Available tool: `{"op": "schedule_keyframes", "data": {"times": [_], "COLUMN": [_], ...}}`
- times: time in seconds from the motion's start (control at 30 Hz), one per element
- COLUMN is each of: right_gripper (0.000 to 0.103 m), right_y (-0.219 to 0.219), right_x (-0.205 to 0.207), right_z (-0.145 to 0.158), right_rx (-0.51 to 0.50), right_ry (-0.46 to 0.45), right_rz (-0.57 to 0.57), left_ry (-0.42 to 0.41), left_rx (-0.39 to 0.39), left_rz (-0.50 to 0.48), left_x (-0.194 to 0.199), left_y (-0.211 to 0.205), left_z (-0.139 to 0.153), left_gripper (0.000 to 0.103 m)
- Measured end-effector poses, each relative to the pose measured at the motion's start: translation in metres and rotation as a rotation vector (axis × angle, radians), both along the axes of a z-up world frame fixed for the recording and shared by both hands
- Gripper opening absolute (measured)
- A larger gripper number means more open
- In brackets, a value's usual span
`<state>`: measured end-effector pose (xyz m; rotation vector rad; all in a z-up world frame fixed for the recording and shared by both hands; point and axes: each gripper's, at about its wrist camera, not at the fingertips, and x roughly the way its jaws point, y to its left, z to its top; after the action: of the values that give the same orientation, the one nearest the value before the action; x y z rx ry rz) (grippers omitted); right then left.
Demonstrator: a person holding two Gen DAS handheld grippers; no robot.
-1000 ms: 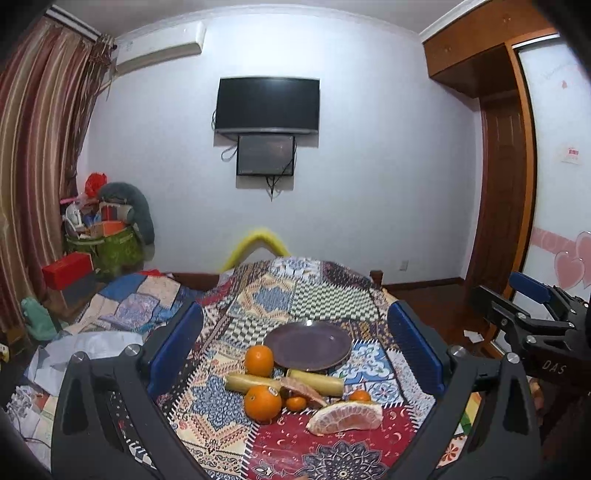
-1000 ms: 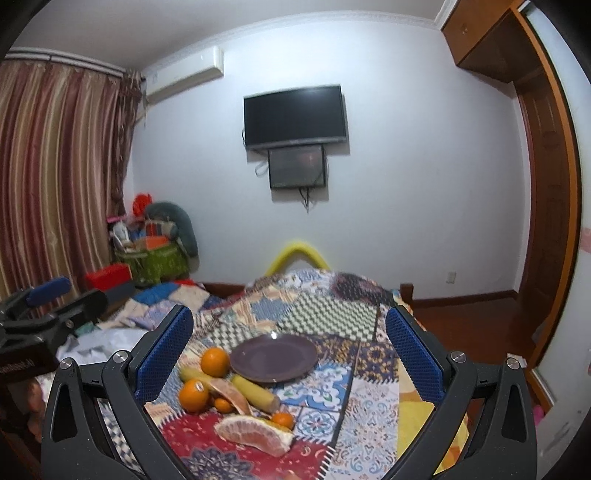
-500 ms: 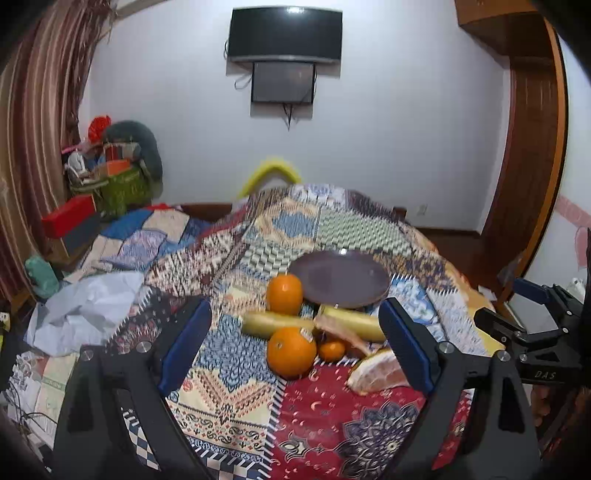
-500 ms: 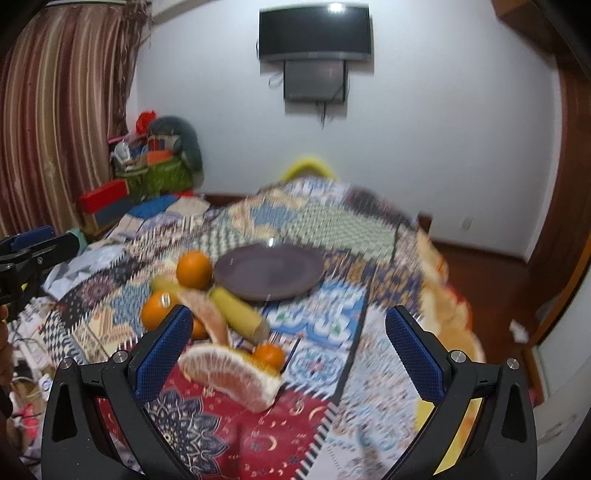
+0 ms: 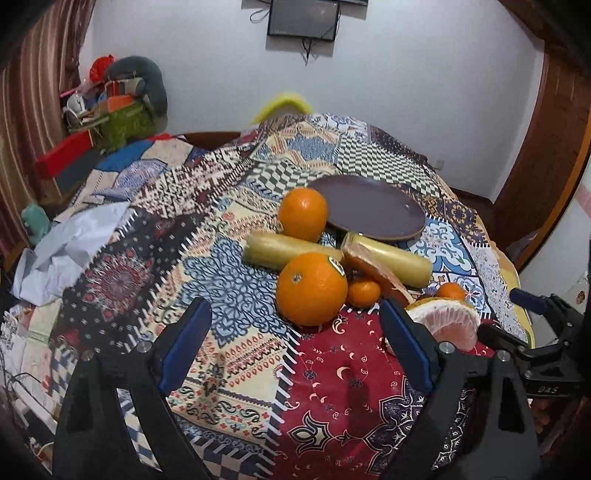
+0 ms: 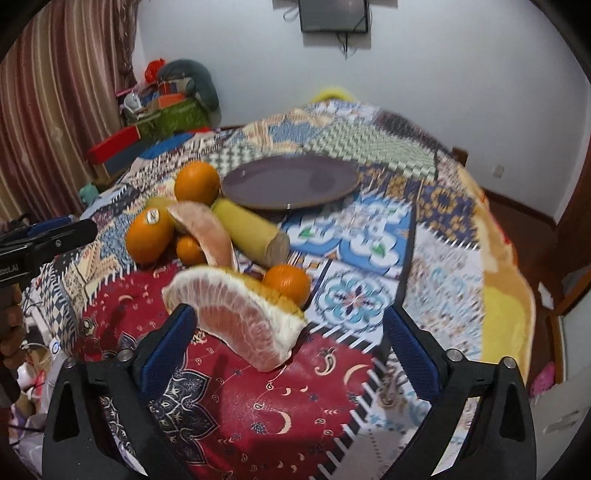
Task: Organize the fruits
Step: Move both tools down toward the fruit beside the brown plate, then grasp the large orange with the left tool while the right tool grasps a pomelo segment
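Note:
Fruit lies in a pile on a patchwork tablecloth in front of an empty dark purple plate (image 5: 373, 208) (image 6: 291, 181). A large orange with a sticker (image 5: 312, 288) (image 6: 149, 234) is nearest my left gripper (image 5: 295, 343), which is open and empty just short of it. A second orange (image 5: 303, 214) (image 6: 197, 182), two yellow sticks (image 5: 288, 251) (image 6: 251, 229), two small mandarins (image 5: 364, 293) (image 6: 287, 282) and pomelo wedges (image 6: 243, 314) (image 5: 443, 323) lie around. My right gripper (image 6: 290, 343) is open, the big wedge just ahead of its left finger.
The table's edge drops off at the right, with a yellow cover corner (image 6: 506, 314) and wooden floor beyond. Crumpled white paper (image 5: 70, 251) and boxes lie on the left. A wall and a TV (image 5: 303, 18) stand behind the table.
Both grippers have tilted down and moved forward towards the fruit pile; the fruit looks much larger and closer. Both stay open and empty. The fruit has not moved.

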<state>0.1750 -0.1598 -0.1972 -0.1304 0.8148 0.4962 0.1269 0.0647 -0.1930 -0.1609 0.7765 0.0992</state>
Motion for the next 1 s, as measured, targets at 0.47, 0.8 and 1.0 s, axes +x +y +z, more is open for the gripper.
{"op": "schedule_keyframes", "data": {"times": [0.47,0.8,1.0], "right_gripper": [0.076,0.058,0.044], "right_y": [0.008,0.011,0.009], "right_x": [0.016,0.022,0.021], "right_z": [-0.025,-0.025,-0.026], "right_rx": [0.046,0.107,0.176], "right_ry": [0.137,0.176,0.22], "right_rz": [0.063,0.108,0.117], "left_ry": [0.122,0.13,0.134], "left_rx": [0.001,-0.066,-0.069], "left_rz": [-0.012,-0.05,-0.085], "left_x": [0.045,0.066,0.067], "left_y": [0.006,0.008,0.001], "left_z": [-0.04,-0.048,-0.047], "left_gripper": [0.093,0.078,0.062]}}
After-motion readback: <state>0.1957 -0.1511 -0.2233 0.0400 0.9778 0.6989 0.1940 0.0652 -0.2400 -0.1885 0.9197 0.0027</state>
